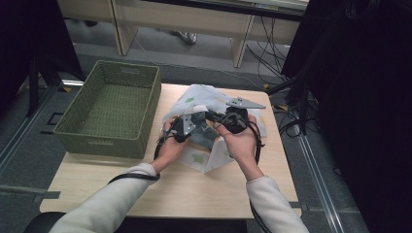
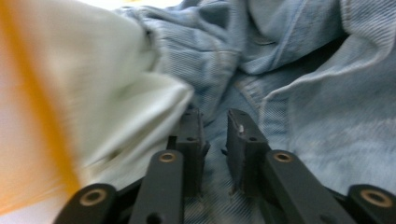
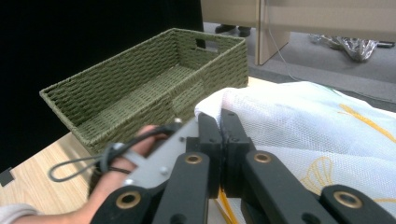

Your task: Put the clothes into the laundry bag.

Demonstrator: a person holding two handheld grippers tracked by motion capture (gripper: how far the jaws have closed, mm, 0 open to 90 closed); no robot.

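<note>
While the left gripper (image 2: pixel 215 140) pokes into blue denim (image 2: pixel 299 93) inside the white mesh bag (image 3: pixel 317 126) at mid-table, its jaws stand slightly apart with denim between them; the right gripper (image 3: pixel 219 135) has its jaws pinched together on the bag's rim, beside the green basket (image 1: pixel 109 104).

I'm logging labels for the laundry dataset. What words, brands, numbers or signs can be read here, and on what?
None can be read.
White mesh bag: yellow and green prints, no letters.
Denim garment: no tag or lettering shows.
Green woven basket: plain.
Left hand-held gripper and right hand-held gripper: no markings.
</note>
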